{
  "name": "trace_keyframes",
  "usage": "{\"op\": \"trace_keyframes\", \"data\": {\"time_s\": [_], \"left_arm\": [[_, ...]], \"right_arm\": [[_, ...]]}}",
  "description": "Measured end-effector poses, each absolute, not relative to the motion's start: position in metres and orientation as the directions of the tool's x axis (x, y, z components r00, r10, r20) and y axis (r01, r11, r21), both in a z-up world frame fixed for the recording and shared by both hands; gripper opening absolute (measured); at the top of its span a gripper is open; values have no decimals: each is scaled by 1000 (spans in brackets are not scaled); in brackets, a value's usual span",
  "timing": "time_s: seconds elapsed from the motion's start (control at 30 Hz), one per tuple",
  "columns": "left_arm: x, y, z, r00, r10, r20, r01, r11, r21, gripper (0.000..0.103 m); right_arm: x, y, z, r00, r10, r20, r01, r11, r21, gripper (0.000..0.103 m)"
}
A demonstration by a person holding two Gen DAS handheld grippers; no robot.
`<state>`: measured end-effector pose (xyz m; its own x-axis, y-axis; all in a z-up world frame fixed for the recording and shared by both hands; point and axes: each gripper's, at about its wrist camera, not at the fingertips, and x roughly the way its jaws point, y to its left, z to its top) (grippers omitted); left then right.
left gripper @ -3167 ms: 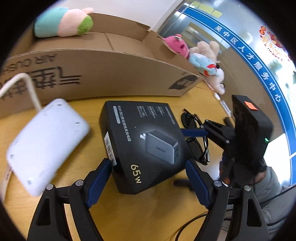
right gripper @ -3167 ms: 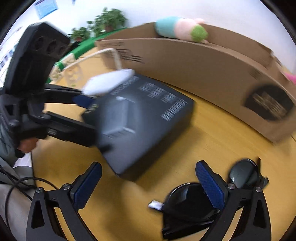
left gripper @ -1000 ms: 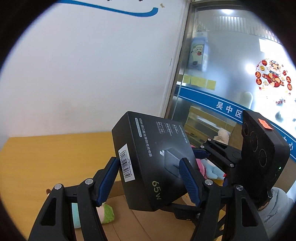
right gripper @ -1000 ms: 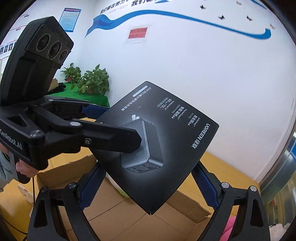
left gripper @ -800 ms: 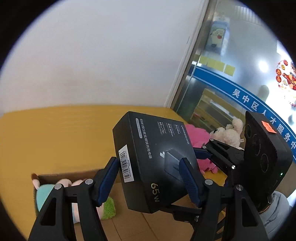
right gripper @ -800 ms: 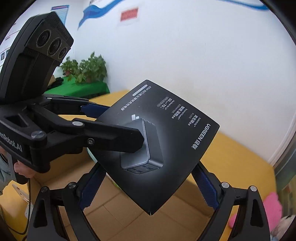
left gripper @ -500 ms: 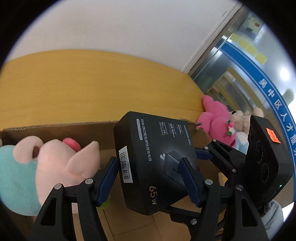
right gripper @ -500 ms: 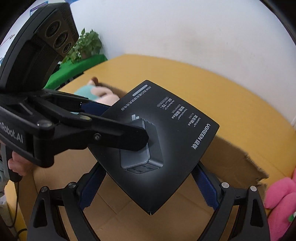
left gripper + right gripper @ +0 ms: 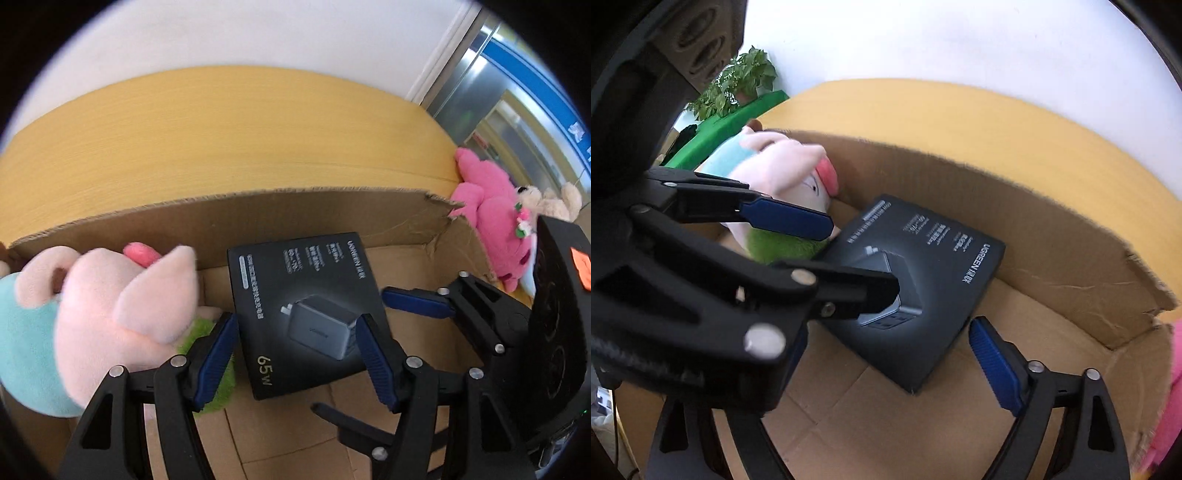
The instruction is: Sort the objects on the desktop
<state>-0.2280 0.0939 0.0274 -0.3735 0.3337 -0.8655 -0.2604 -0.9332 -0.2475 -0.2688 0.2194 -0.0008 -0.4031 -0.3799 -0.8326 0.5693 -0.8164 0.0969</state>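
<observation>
The charger box (image 9: pixel 303 310), which was carried aloft between both tongs half a second ago, now lies flat on the floor of the cardboard box (image 9: pixel 332 218). Judged from this, the placement step for this item is complete.

The left tongs (image 9: pixel 295 354) are spread: the blue pads (image 9: pixel 218 354) stand at the near edge of the charger box, with a visible gap on the right side. Contact on the left pad cannot be confirmed.

The right tongs (image 9: pixel 886 369) are also spread wide and hold nothing; the charger box lies ahead, between the fingers but clear of the visible pad (image 9: pixel 993 365).

A plush toy (image 9: pixel 110 314) rests just left of the left tongs, beside the charger box.
</observation>
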Motion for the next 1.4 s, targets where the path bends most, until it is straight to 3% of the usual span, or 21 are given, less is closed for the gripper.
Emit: {"op": "trace_keyframes", "data": {"time_s": [0.1, 0.23, 0.37, 0.47, 0.63, 0.87, 1.4], "left_arm": [[-212, 79, 52, -464, 288, -838, -263, -948, -180, 65], [-156, 55, 101, -636, 260, -727, -277, -956, -99, 67], [-84, 42, 136, -788, 209, -580, -253, -968, -5, 80], [-36, 36, 143, -849, 179, -497, -222, -975, 28, 80], [13, 43, 136, -890, 137, -434, -164, -986, 24, 80], [45, 50, 119, -882, 161, -444, -161, -986, -39, 80], [57, 46, 102, -862, 135, -489, -132, -990, -41, 80]], "right_arm": [[-247, 228, 18, -447, -355, -821, 547, -835, 63, 98], [-207, 233, 59, -567, -303, -766, 423, -905, 45, 103], [-144, 224, 93, -695, -263, -669, 333, -943, 26, 103], [-109, 212, 101, -744, -253, -618, 283, -958, 52, 103], [-56, 219, 100, -771, -239, -591, 230, -969, 91, 103], [-13, 212, 99, -775, -210, -596, 221, -974, 55, 103], [-4, 198, 89, -757, -229, -612, 245, -968, 59, 103]]}}
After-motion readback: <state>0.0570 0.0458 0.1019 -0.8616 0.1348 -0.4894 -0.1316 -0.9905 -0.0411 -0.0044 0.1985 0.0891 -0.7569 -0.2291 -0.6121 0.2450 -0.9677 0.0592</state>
